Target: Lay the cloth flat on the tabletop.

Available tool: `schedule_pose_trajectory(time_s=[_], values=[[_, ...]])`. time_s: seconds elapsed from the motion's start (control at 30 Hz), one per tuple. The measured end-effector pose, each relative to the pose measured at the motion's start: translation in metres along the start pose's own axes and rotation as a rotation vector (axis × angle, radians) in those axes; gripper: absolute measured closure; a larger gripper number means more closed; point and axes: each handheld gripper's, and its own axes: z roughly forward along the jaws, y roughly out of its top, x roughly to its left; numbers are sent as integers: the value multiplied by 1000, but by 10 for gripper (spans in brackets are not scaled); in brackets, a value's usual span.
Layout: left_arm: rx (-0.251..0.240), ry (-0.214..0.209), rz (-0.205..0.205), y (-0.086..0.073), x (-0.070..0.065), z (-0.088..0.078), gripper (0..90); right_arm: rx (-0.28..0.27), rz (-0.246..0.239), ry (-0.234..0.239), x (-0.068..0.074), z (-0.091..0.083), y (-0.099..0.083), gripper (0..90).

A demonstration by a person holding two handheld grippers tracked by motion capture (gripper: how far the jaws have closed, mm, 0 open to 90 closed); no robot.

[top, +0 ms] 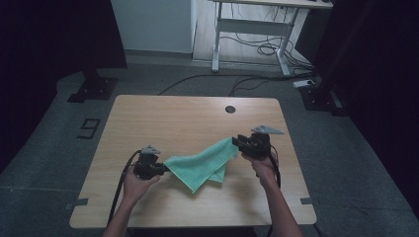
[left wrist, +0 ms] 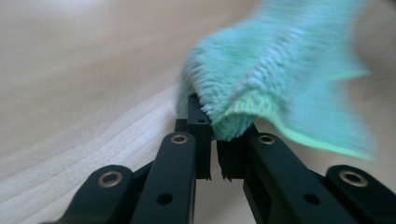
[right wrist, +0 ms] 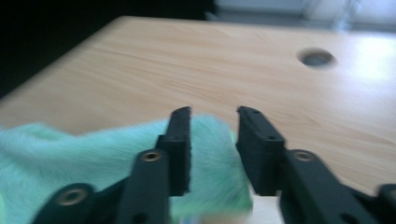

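A green terry cloth [top: 205, 163] stretches across the wooden table [top: 173, 118] between my two grippers, part of it folded under and resting on the wood. My left gripper [top: 164, 169] is shut on the cloth's left corner. In the left gripper view the cloth [left wrist: 280, 70] bunches out from between the closed jaws of that gripper [left wrist: 215, 126]. My right gripper [top: 236, 143] is at the cloth's raised right corner. In the right gripper view this gripper [right wrist: 214, 114] has a clear gap between its jaws, so it is open, and the cloth [right wrist: 93, 154] lies below and behind them.
A round cable hole [top: 230, 109] sits near the table's far edge, also seen as the hole [right wrist: 316, 58] ahead of the right jaws. On the floor beyond are a white desk frame [top: 247, 29] with loose cables and dark stand bases [top: 91, 89] at both sides.
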Motion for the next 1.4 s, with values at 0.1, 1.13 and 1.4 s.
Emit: schedule_pose_trajectory(time_s=[0.1,1.13,1.4], values=[[25,-6,-6,-2,4,14,842,-5,39,-35,-9,17,-6,541],[27,12,-16,-16,8,17,839,269,-294,47,58,62,-95,644],[23,-10,-6,-16,4,10,845,267,-263,106,49,55,-89,861]])
